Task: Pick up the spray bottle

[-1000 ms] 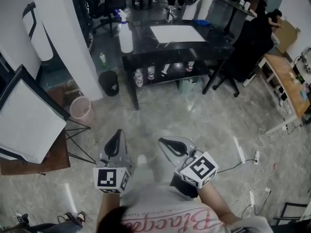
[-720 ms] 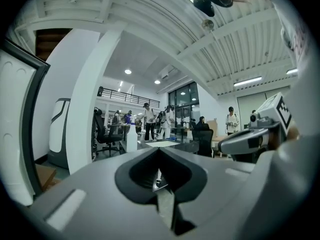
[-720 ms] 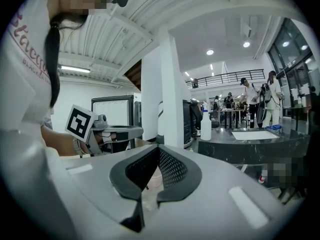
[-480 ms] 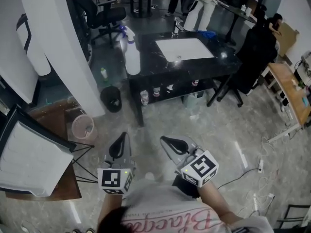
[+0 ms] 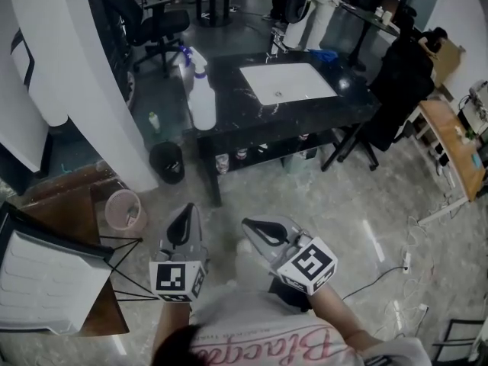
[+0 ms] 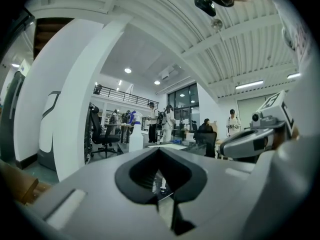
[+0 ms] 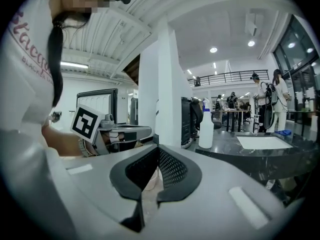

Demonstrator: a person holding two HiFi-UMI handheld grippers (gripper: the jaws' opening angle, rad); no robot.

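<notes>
The spray bottle (image 5: pixel 202 104) is white with a blue trigger head. It stands upright at the near left corner of a black table (image 5: pixel 358 105). Both grippers are held over the floor, well short of the table. My left gripper (image 5: pixel 185 209) is shut and empty, and so is my right gripper (image 5: pixel 248 224) beside it. In the left gripper view the bottle (image 6: pixel 135 136) shows small, far beyond the shut left gripper (image 6: pixel 159 150). The right gripper view has the bottle (image 7: pixel 205 130) ahead and to the right of the shut right gripper (image 7: pixel 157 150).
A white sheet (image 5: pixel 288 82) lies on the table and small bottles (image 5: pixel 229 158) sit on its lower shelf. A white pillar (image 5: pixel 99 90), a black bin (image 5: pixel 166 161) and a pink basket (image 5: pixel 124 208) stand left. Office chairs (image 5: pixel 156 25), a wooden desk (image 5: pixel 457 136) and floor cables (image 5: pixel 396 269) surround.
The table and spray bottle have come closer and lower in the head view as both grippers were carried forward together. Both stay shut and empty.
</notes>
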